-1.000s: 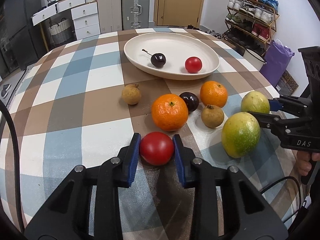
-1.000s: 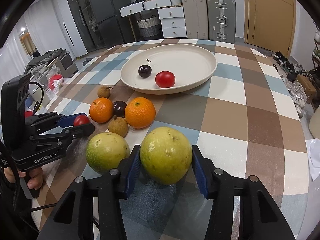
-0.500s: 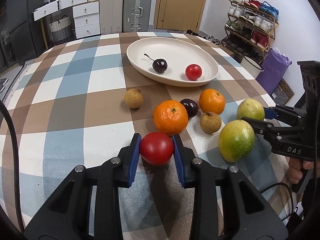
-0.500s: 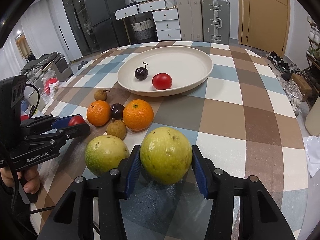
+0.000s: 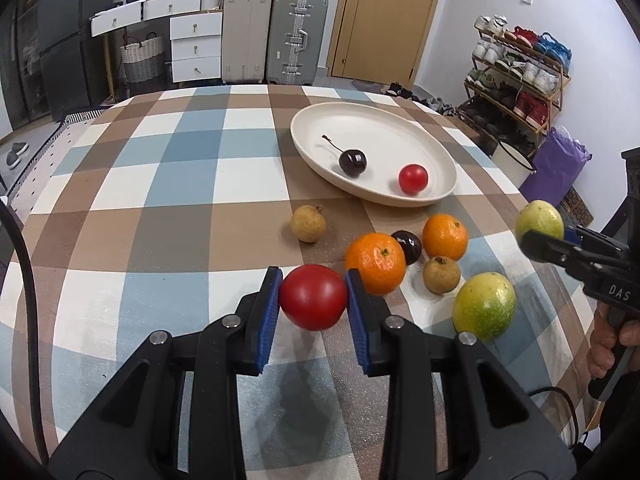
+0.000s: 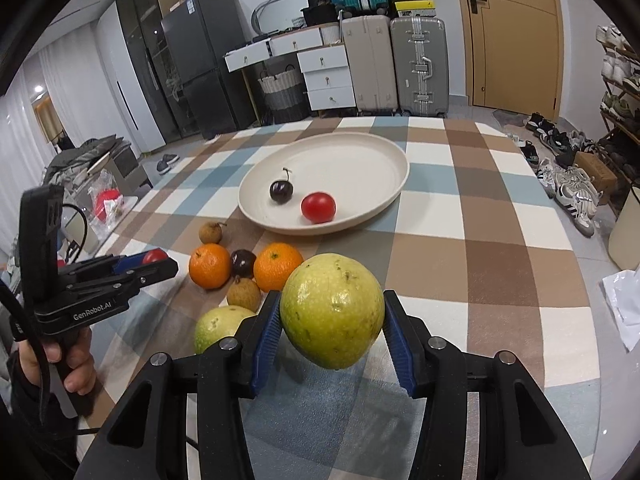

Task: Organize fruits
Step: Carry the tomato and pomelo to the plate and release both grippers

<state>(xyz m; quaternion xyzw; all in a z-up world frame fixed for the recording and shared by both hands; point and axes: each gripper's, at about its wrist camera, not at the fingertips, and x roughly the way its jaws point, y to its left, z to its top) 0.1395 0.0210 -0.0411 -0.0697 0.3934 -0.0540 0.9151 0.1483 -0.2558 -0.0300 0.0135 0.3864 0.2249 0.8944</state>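
My left gripper (image 5: 313,298) is shut on a red tomato (image 5: 313,297), held off the checked tablecloth. A yellow-green passion fruit (image 6: 332,310) is pinched in my right gripper (image 6: 331,322) and hangs above the table. The cream plate (image 5: 436,152) (image 6: 384,156) at the back holds a dark cherry (image 5: 353,162) and a second red tomato (image 5: 413,179). Between plate and grippers lie two oranges (image 5: 375,263) (image 5: 445,237), a dark plum (image 5: 408,245), two brown longans (image 5: 308,224) (image 5: 441,275) and another green passion fruit (image 5: 484,306).
The round table (image 5: 192,168) ends close on the right, with a shoe rack (image 5: 516,76) and purple bag (image 5: 560,168) beyond. Suitcases (image 6: 418,66), drawers and a fridge stand behind. A hand (image 6: 68,360) grips the left tool's handle.
Both grippers have risen with their fruit: the tomato and the passion fruit have come up off the cloth. The views have tilted and pulled back a little.
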